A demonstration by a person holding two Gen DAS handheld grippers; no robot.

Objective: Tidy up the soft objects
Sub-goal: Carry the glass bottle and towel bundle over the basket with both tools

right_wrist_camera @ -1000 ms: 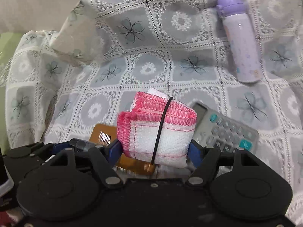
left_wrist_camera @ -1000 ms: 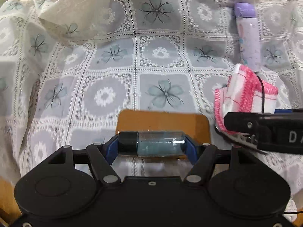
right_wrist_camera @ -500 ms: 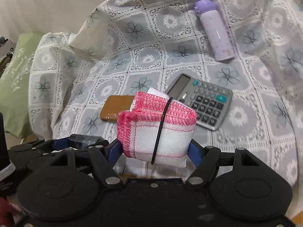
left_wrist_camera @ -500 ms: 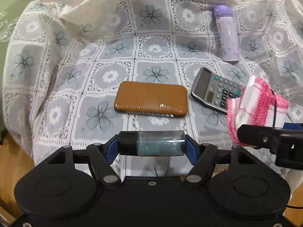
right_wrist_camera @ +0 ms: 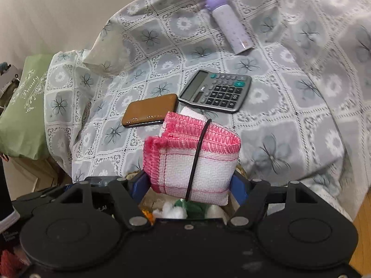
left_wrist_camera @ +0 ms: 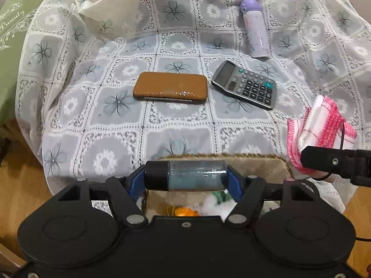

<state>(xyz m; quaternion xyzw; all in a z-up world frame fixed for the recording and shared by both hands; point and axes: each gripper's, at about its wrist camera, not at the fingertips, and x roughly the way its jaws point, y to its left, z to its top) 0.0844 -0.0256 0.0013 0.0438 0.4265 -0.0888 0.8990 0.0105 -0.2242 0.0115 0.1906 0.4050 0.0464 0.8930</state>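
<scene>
Reference landmark: the woven basket [left_wrist_camera: 259, 164], which sits at the near edge of the cloth-covered bench [left_wrist_camera: 185, 125] and already contains soft items, among them white stuffing and something orange. To the far left of the basket, a green bag [left_wrist_camera: 11, 53] rests beside the bench. The left gripper [left_wrist_camera: 185, 176] is clamped end to end on a small bottle [left_wrist_camera: 185, 175] with a black cap, held level directly above the basket's far rim. Beyond the basket, left to right, lie a brown case [left_wrist_camera: 170, 87], a calculator [left_wrist_camera: 247, 85] and a purple flask [left_wrist_camera: 255, 30]; all three are rigid and apart from the basket. The right gripper [right_wrist_camera: 190, 180] is closed on a folded pink-edged cloth [right_wrist_camera: 192, 159] bound by a black band [right_wrist_camera: 197, 155], held above the basket opening, to the right of the bottle. Step in hand, as judged: carrying the cloth to the basket for deposit. Next move, as judged: lower the right gripper into the opening, then part its jaws so the cloth drops among the soft items. Whether the bottle belongs in the basket cannot be determined.
</scene>
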